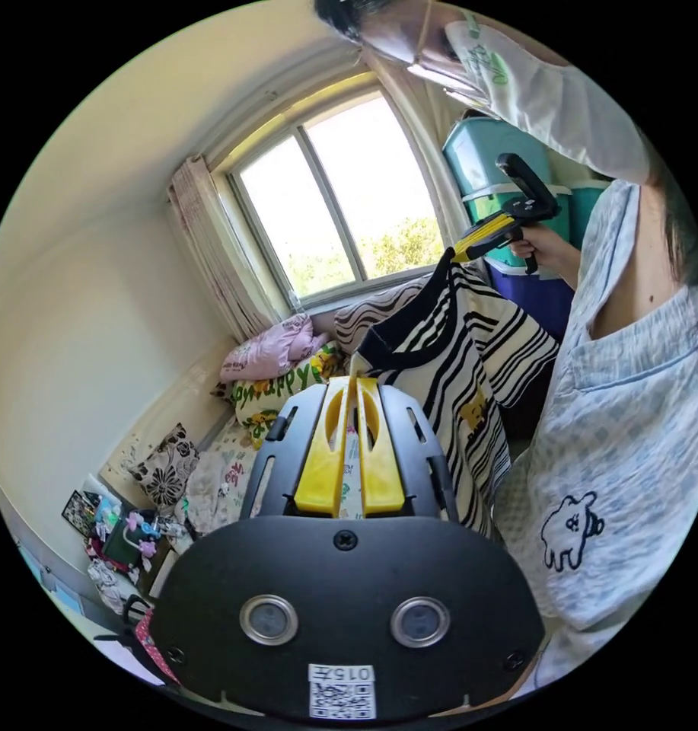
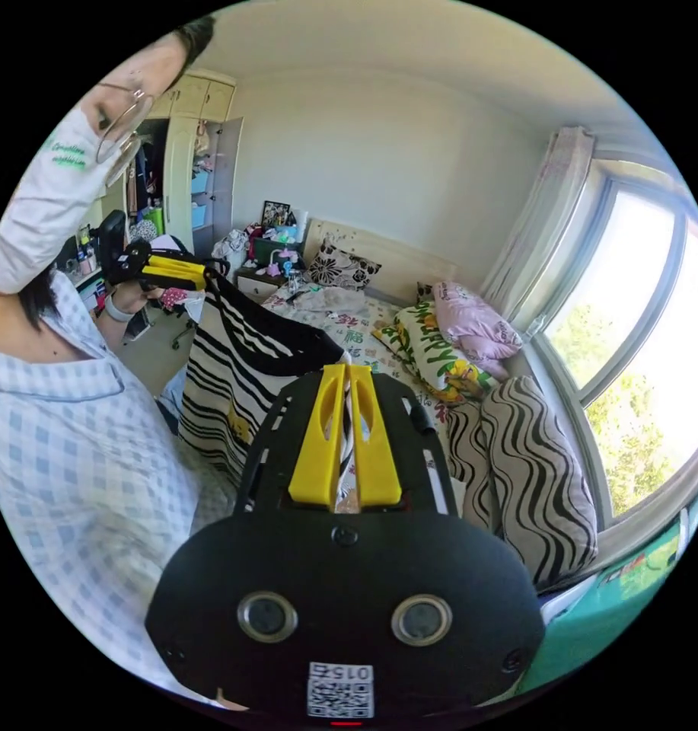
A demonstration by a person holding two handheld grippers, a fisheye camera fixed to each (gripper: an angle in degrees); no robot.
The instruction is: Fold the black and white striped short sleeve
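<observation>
- The left gripper (image 1: 354,381) has its yellow jaws clenched on the shoulder edge of the black and white striped short sleeve (image 1: 455,358).
- The right gripper (image 2: 347,373) is clamped on the opposite shoulder, striped cloth pinched between its jaws.
- The shirt hangs in the air between the two, spread in front of the person (image 2: 67,426), above the bed (image 2: 341,320).
- Pillows (image 2: 440,350) lie along the window (image 2: 653,335) side.
</observation>
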